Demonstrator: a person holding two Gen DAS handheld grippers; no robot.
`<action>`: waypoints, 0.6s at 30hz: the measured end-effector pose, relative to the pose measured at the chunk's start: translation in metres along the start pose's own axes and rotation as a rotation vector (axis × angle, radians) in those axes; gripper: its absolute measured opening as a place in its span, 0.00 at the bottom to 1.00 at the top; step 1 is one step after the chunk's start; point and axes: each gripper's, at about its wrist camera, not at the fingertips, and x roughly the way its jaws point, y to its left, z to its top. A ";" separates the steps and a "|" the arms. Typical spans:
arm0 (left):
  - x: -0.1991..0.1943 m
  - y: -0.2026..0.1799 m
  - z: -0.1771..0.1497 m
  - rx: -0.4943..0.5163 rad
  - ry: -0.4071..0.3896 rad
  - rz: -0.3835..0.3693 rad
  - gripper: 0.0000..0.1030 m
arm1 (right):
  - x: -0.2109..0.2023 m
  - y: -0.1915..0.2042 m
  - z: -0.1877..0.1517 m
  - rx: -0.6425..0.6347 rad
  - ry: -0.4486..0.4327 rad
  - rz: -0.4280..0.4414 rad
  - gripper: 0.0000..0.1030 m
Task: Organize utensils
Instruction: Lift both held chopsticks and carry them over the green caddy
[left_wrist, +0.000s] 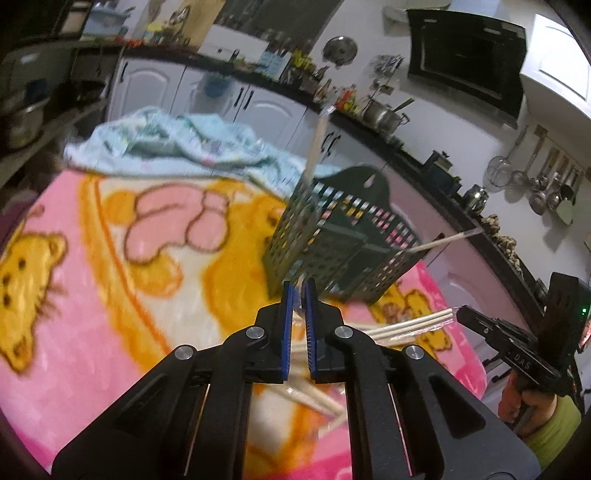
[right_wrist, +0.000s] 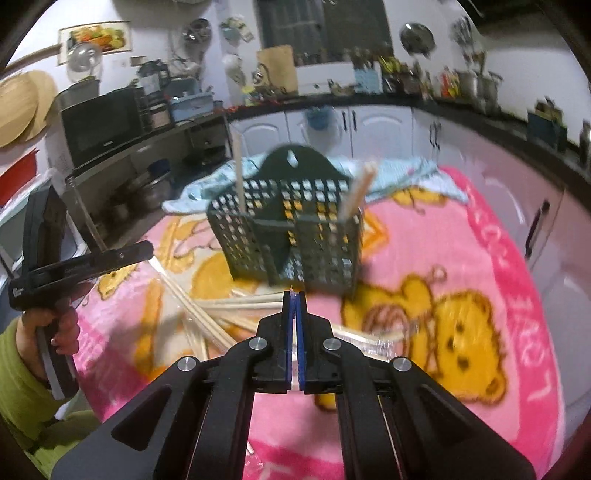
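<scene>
A dark green slotted utensil basket (left_wrist: 332, 236) (right_wrist: 295, 229) stands on a pink bear-print blanket (left_wrist: 110, 314). One pale chopstick (right_wrist: 238, 173) stands in its left compartment and others (right_wrist: 356, 195) lean out of the right one. My left gripper (left_wrist: 299, 286) (right_wrist: 147, 249) is shut on a thin chopstick (right_wrist: 86, 214) that rises from its fingers. My right gripper (right_wrist: 294, 293) (left_wrist: 460, 314) is shut on the end of a plastic-wrapped chopstick pair (left_wrist: 413, 323). Several loose chopsticks (right_wrist: 207, 321) lie crossed on the blanket in front of the basket.
A light blue towel (left_wrist: 177, 140) is bunched behind the basket. White cabinets and a dark counter (right_wrist: 369, 98) with pots and bottles ring the blanket. Hands in green sleeves (right_wrist: 22, 369) (left_wrist: 546, 417) hold the grippers.
</scene>
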 end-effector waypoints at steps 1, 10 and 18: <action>-0.002 -0.004 0.003 0.009 -0.009 -0.004 0.03 | -0.002 0.002 0.003 -0.012 -0.008 0.002 0.02; -0.016 -0.040 0.020 0.074 -0.065 -0.047 0.03 | -0.022 0.022 0.027 -0.105 -0.078 0.023 0.02; -0.022 -0.072 0.037 0.139 -0.096 -0.090 0.03 | -0.037 0.029 0.040 -0.142 -0.123 0.026 0.02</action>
